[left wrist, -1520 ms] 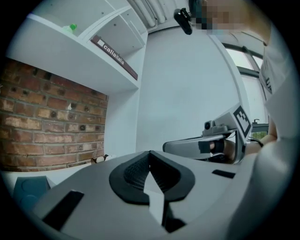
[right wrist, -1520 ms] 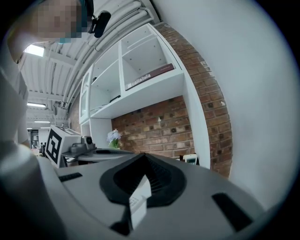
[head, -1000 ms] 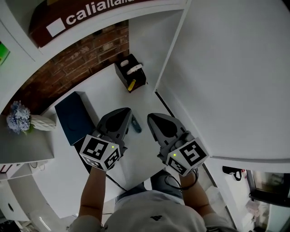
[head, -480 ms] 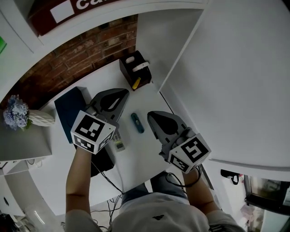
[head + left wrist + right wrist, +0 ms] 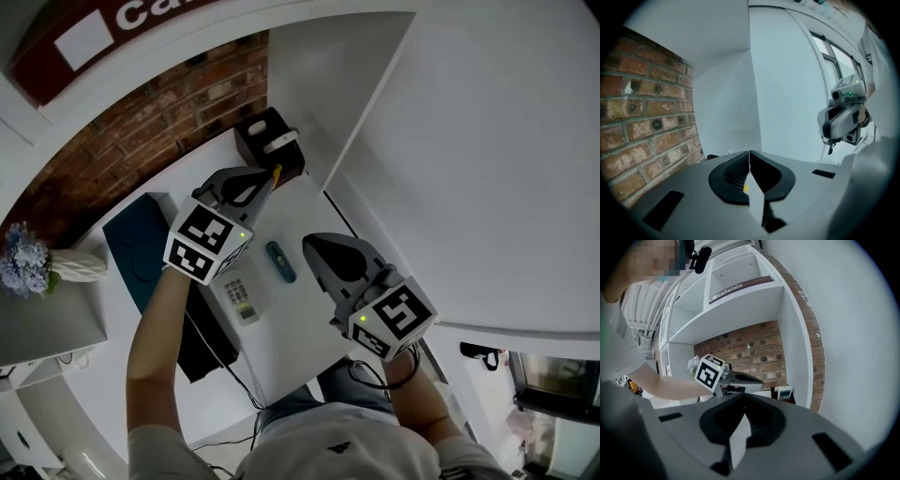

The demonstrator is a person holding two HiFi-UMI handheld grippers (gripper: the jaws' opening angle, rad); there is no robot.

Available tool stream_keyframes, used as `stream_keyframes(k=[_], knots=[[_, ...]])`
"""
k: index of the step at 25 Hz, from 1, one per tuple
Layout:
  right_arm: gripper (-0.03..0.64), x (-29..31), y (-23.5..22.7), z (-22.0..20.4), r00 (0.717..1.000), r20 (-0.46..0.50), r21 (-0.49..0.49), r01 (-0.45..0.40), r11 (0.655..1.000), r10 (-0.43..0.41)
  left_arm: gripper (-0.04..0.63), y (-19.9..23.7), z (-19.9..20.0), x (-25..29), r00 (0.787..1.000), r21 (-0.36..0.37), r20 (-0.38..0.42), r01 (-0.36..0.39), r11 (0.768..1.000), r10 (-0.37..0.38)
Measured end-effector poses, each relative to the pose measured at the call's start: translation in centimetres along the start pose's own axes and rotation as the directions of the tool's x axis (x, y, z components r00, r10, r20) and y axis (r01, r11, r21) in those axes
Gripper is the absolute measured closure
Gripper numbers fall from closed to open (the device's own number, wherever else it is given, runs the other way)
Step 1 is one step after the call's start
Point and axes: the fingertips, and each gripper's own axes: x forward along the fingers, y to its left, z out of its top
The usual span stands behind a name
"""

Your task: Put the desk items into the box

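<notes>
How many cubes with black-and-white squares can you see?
2. One cube sits on the left gripper, by the black box; the other on the right gripper, nearer the person. None looks hidden.

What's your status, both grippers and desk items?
Left gripper shut, empty, by the box. Right gripper shut, empty. Blue item, calculator unboxed on desk. Nothing blocking.

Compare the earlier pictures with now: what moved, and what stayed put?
The left tongs moved away from the person toward the black box, uncovering the calculator. Nothing was grasped or released; both tongs are shut and empty. The right tongs and the small blue item stayed put.
</notes>
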Motion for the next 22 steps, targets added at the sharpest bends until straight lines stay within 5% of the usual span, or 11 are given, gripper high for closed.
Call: stream_keyframes(k=[5,12,22], knots=[[0.607,0.4,-0.8,-0.4,1.000,-0.014,-0.001,0.024,1.000,-0.024,0.575,-0.5,-4.1,2.6,0.999,-0.033,-0.036,0.014,0.999,-0.015],[0.607,0.9,-1.3,-1.0,0.999,-0.034,0.008,0.043,0.999,-0.042,0.474,0.4,-7.8,4.5,0.995,-0.042,-0.077,-0.059,0.997,0.056],[0.607,1.1,-1.8,-1.7,0.997,-0.053,0.015,0.058,0.998,-0.057,0.466,1.0,-11.0,6.7,0.985,-0.068,-0.140,-0.116,0.991,0.105]])
